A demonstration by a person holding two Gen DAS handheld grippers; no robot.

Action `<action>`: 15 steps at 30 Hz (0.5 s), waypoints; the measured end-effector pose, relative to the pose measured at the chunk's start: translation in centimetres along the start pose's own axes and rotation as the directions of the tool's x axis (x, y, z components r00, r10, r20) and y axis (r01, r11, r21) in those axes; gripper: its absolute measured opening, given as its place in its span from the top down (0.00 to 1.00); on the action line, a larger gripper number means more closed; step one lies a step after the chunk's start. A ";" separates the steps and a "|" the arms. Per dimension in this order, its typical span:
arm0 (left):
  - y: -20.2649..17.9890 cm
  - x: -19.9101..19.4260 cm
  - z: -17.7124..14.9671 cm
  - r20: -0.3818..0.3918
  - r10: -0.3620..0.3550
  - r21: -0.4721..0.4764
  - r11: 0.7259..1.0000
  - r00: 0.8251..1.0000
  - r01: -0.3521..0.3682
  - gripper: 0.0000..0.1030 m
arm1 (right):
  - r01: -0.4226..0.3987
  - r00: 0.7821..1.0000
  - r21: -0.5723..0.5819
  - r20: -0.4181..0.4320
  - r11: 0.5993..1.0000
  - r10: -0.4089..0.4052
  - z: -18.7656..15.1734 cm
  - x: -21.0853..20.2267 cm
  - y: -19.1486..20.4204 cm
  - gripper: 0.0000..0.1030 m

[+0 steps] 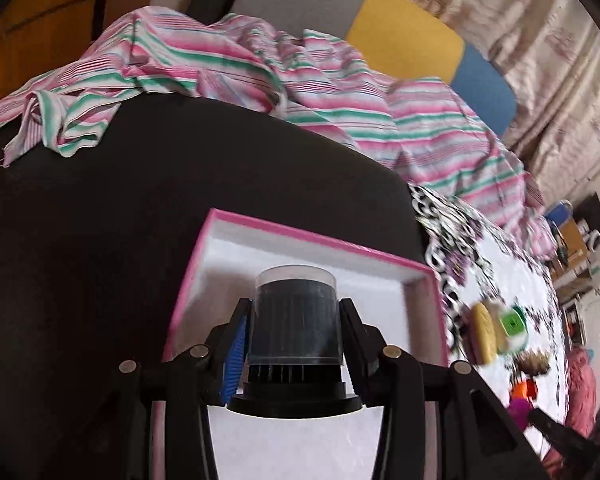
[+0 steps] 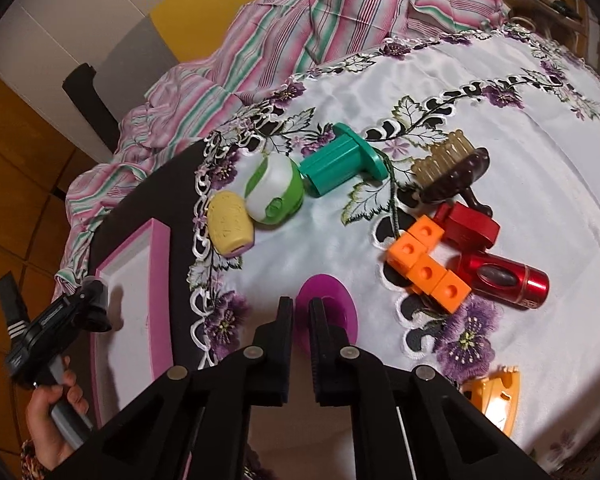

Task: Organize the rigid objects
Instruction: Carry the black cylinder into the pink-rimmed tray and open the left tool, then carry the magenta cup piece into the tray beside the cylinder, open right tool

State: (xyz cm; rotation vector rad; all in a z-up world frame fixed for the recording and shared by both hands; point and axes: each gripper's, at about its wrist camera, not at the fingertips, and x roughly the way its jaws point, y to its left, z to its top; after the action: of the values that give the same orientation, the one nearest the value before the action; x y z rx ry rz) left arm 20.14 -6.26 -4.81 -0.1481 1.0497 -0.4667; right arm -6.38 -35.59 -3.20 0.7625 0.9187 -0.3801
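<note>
We hold a black ribbed cylinder with clear plastic cap (image 1: 294,320) over the pink-edged white cardboard box (image 1: 384,276).
Our left tool (image 1: 296,336) clamps it; our right tool (image 2: 301,320), narrow and holding nothing, hovers over a purple plastic disc (image 2: 334,308).

Left wrist view: toys (image 1: 500,332) at right motion-blurred, shapes unclear. Right wrist view: purple disc (image 2: 332,312) partly behind gripper fingers (image 2: 286,344); yellow piece (image 2: 496,396) partly hidden.
</note>
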 end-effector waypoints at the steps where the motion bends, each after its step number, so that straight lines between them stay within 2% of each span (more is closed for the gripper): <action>1: 0.2 0.2 0.2 -0.001 0.018 -0.006 1.000 1.000 -0.018 0.58 | 0.001 1.000 0.001 0.000 1.000 -0.001 0.1 0.1 0.0 0.93; 3: 0.4 0.5 0.6 0.005 0.067 -0.006 0.998 0.998 -0.067 0.57 | -0.004 1.000 0.004 0.002 1.000 0.004 0.2 0.1 -0.1 0.93; 5: 0.5 0.3 0.8 0.011 0.076 -0.001 0.997 0.997 -0.076 0.52 | 0.000 1.000 0.002 0.000 1.000 0.000 0.2 0.2 -0.1 0.93; 8: 0.4 -0.8 0.7 0.017 0.029 -0.007 1.000 0.999 -0.029 0.51 | -0.005 1.000 0.002 -0.012 1.000 0.005 0.3 0.4 -0.1 0.91; 13: 0.3 -3.4 -0.7 0.055 -0.032 -0.026 0.999 0.998 0.033 0.51 | 0.039 0.997 -0.028 -0.061 0.999 -0.041 -0.1 1.5 0.2 0.85; 15: 0.3 -4.4 -1.7 0.066 -0.047 -0.030 0.998 0.997 0.049 0.51 | 0.037 0.996 -0.026 -0.079 0.999 -0.039 -0.4 2.0 0.2 0.76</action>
State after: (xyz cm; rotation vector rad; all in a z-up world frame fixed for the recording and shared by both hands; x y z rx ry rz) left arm 16.91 -3.90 -2.24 -0.2154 0.9911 -0.4855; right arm -5.39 -35.11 -4.94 0.7421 1.0121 -0.3734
